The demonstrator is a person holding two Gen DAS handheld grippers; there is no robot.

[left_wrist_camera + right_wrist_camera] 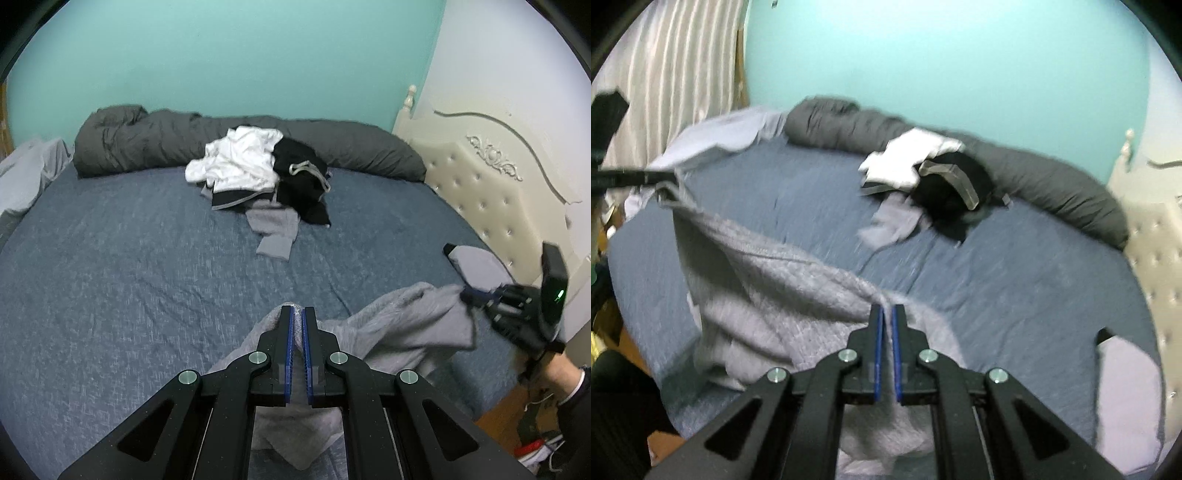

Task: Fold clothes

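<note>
Now both claws are clamped on the grey garment (402,325): left gripper (297,314) pinches one edge, right gripper (887,314) another, cloth sagging between them over the bed (129,258). Pull apart evenly, keep tension, lay flat short of the clothes pile (258,173) ahead.

Blue bed (110,258): clothes pile (258,173), rolled duvet (147,144), folded garment (476,266).

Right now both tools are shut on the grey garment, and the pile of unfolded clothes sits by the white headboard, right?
Not quite. Both tools, left and right, grip the grey garment, but the left wrist view shows the pile against the dark rolled duvet, not the headboard.
</note>
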